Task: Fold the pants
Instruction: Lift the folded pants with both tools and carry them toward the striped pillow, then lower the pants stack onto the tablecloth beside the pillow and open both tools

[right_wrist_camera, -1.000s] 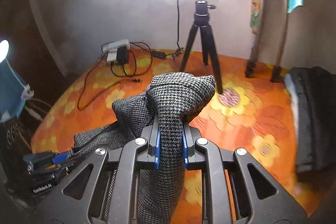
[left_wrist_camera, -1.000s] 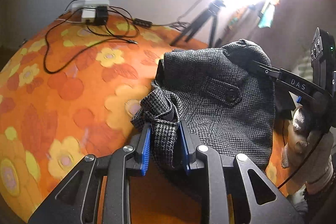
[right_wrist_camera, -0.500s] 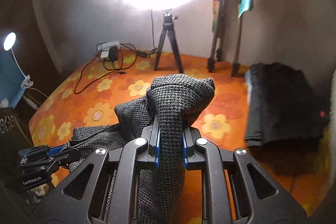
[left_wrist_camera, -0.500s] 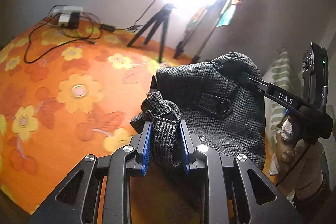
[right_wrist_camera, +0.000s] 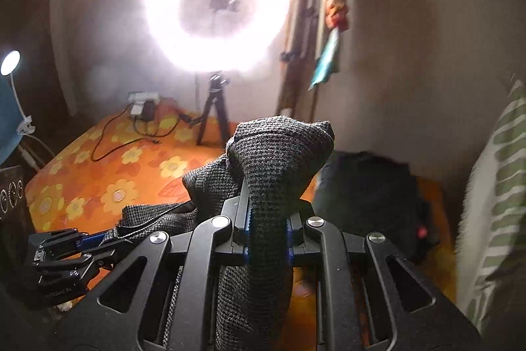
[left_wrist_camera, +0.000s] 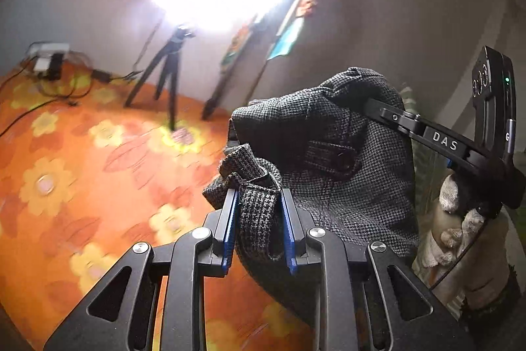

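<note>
Grey houndstooth pants (left_wrist_camera: 345, 173) hang in the air above the orange flowered bedspread (left_wrist_camera: 82, 173), held at two points. My left gripper (left_wrist_camera: 258, 203) is shut on a bunched edge of the cloth with a belt loop. At the right of the left wrist view the other gripper reaches into the far side of the pants, held by a gloved hand (left_wrist_camera: 460, 219). In the right wrist view my right gripper (right_wrist_camera: 267, 203) is shut on a thick fold of the pants (right_wrist_camera: 279, 153), which rises above the jaws and drapes below them. The left gripper (right_wrist_camera: 108, 239) shows low left there, gripping the cloth.
A bright ring light (right_wrist_camera: 215, 5) on a small tripod (right_wrist_camera: 213, 111) stands at the back of the bed. A power strip with cables (right_wrist_camera: 143, 109) lies at the back left. A dark folded garment (right_wrist_camera: 371, 196) lies at the right. A striped cloth (right_wrist_camera: 499, 186) hangs at the far right.
Both grippers have risen and swung right with the pants still clamped. The bedspread sits lower in both views, and the ring light and dark folded garment have come further into view.
</note>
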Demonstrator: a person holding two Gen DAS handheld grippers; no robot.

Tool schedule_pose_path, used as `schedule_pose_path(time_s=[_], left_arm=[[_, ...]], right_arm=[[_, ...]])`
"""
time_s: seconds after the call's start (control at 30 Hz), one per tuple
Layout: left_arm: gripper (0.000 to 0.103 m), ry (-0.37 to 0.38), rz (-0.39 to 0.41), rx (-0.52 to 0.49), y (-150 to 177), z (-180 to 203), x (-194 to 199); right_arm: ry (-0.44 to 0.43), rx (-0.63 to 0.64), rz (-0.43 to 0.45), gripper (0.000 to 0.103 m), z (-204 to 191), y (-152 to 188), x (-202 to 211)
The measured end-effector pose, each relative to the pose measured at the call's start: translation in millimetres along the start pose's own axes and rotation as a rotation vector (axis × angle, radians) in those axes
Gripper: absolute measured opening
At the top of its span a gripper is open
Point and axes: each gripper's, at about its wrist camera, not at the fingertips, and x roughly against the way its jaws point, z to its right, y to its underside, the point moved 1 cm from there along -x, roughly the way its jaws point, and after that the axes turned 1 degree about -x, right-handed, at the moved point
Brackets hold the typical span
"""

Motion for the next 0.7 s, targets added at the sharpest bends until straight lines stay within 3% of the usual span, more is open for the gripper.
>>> schedule_pose_path(time_s=[0.37, 0.7], left_arm=[[0.023, 0.051, 0.082, -0.077, -37.2, 69.3, -66.3], [0.023, 0.059, 0.044, -0.067, -28.4, 91.6, -139.8]], right_arm=[[0.092, 0.011, 0.092, 0.015, 82.8, -55.8, -4.1], [0.119, 0.051, 0.043, 0.016, 143.1, -61.8, -66.3]])
